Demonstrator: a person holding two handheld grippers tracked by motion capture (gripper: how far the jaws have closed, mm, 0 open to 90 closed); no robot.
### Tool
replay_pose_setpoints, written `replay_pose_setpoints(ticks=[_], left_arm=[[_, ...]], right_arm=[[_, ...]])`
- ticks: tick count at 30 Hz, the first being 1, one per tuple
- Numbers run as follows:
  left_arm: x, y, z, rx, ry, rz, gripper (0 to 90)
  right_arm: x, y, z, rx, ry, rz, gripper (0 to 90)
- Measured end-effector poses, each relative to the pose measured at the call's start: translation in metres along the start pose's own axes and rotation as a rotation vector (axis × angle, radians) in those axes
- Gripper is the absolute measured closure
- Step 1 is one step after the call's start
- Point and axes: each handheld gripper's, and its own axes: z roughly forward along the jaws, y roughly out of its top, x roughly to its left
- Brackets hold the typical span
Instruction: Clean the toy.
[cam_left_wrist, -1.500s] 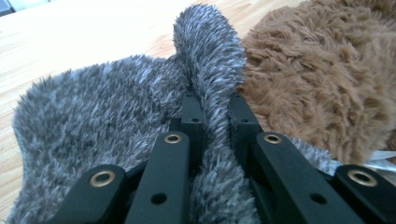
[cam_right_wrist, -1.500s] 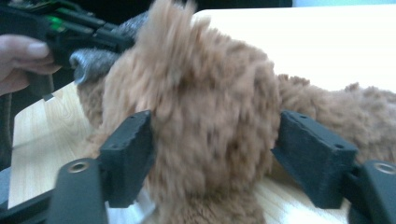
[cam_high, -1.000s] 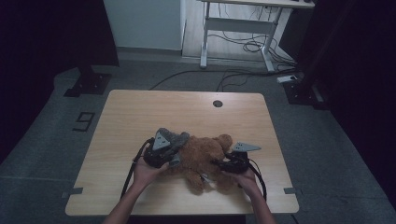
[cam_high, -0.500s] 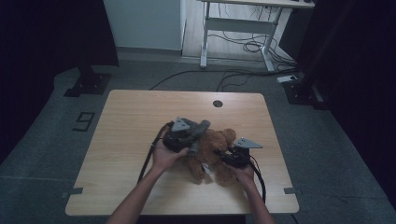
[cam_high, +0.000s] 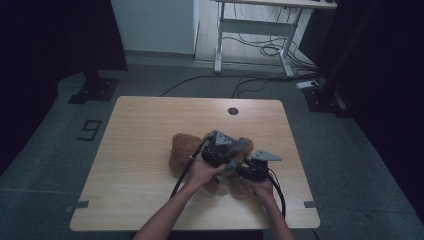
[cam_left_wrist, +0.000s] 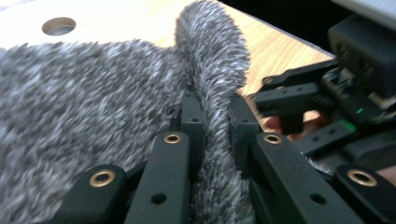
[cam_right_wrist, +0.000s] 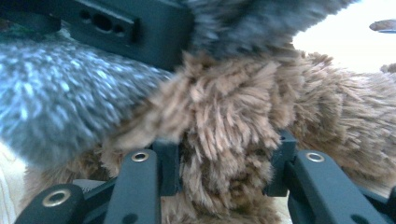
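Table (cam_high: 150, 150): light wood top, rounded corners, standing on grey floor (cam_high: 60, 150). Round cable hole (cam_high: 233, 111) near the far edge, right of centre; it also shows in the left gripper view. Only thing lying on the top: brown plush bear (cam_high: 182, 150), right of centre, nearer the front edge than the far one. A grey plush piece (cam_left_wrist: 93, 93) lies over it. Left half of the top is bare wood. Tape marks (cam_high: 79, 205) on the floor at both front corners.
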Motion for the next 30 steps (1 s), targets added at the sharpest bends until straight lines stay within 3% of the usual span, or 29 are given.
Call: replay_pose_setpoints(ticks=[5, 6, 7, 12, 14, 19, 22, 25, 28, 30], left_arm=[[0.007, -0.004, -0.015, 0.008, 0.079, 0.034, 80.5], [0.007, -0.004, -0.015, 0.008, 0.079, 0.034, 80.5], [0.011, -0.006, -0.019, 0.014, 0.108, 0.045, 80.5], [0.028, -0.014, -0.032, 0.019, 0.169, 0.024, 80.5], [0.039, -0.024, -0.044, 0.015, 0.216, 0.009, 80.4], [0.046, -0.033, -0.055, -0.001, 0.212, -0.015, 80.3], [0.035, -0.029, -0.058, -0.04, 0.149, -0.027, 80.3], [0.018, -0.017, -0.052, -0.076, 0.085, -0.019, 80.2], [0.002, 0.006, -0.034, -0.051, 0.077, 0.033, 80.2], [-0.004, 0.022, -0.02, -0.035, 0.048, 0.032, 80.2]], right_arm=[[-0.001, -0.001, -0.001, -0.008, 0.01, 0.013, 58.7], [-0.001, -0.001, -0.001, -0.009, 0.012, 0.016, 58.7], [-0.001, -0.002, -0.001, -0.01, 0.015, 0.019, 58.7], [-0.002, -0.002, -0.002, -0.014, 0.019, 0.021, 58.9], [-0.002, -0.003, -0.002, -0.015, 0.022, 0.02, 58.9], [0.0, -0.002, -0.002, -0.017, 0.031, 0.016, 59.0], [0.0, -0.002, -0.002, -0.014, 0.026, 0.021, 59.1], [0.001, -0.002, -0.002, -0.015, 0.024, 0.024, 59.3], [0.002, -0.002, -0.003, -0.014, 0.02, 0.017, 59.4], [0.003, -0.002, -0.003, -0.011, 0.018, 0.01, 59.4]])
